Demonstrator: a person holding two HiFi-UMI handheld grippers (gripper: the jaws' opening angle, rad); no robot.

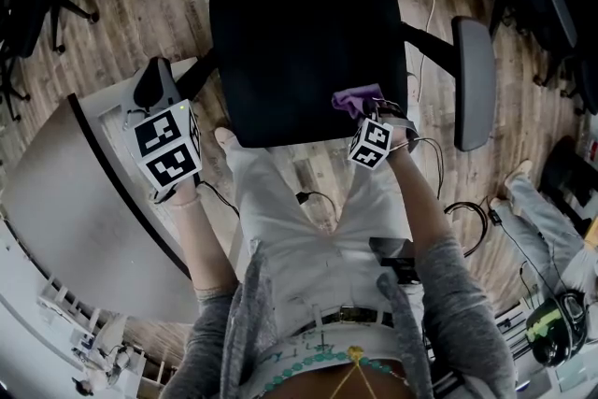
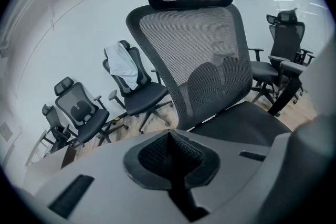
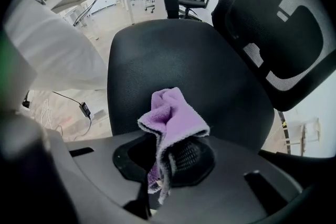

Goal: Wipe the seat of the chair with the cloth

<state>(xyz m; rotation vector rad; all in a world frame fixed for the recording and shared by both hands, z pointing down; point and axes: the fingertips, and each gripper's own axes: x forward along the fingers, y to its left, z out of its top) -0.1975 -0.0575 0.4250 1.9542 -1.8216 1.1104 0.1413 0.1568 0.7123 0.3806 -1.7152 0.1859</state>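
The right claw [image 3: 165,157] is clamped on a small lilac fleecy cloth [image 3: 176,118]. It pinches a gathered fold, so a loose peak of the fabric stands up above the jaws and a thinner tail hangs down between them. The cloth looks light, limp and slightly grippy. It should flatten and drag readily under pressure rather than slide. It would probably wipe better with a broad flap left free, and this hold, low on the bunch, seems to leave one.

Beyond the cloth lies the black padded seat [image 3: 184,60] of the black mesh-backed office chair [image 2: 194,44]. From the head view the cloth sits at the seat's front edge on the person's right.

The left claw [image 2: 170,157] has its jaws together on nothing. It points at the chair from the other side.

How much cloth lies inside the right claw's jaws is hidden. No view shows whether the fabric touches the seat or hangs just above it. In the head view the chair's back is only a dark mass cut off at the top, and the dark seat shows no dirt or texture.
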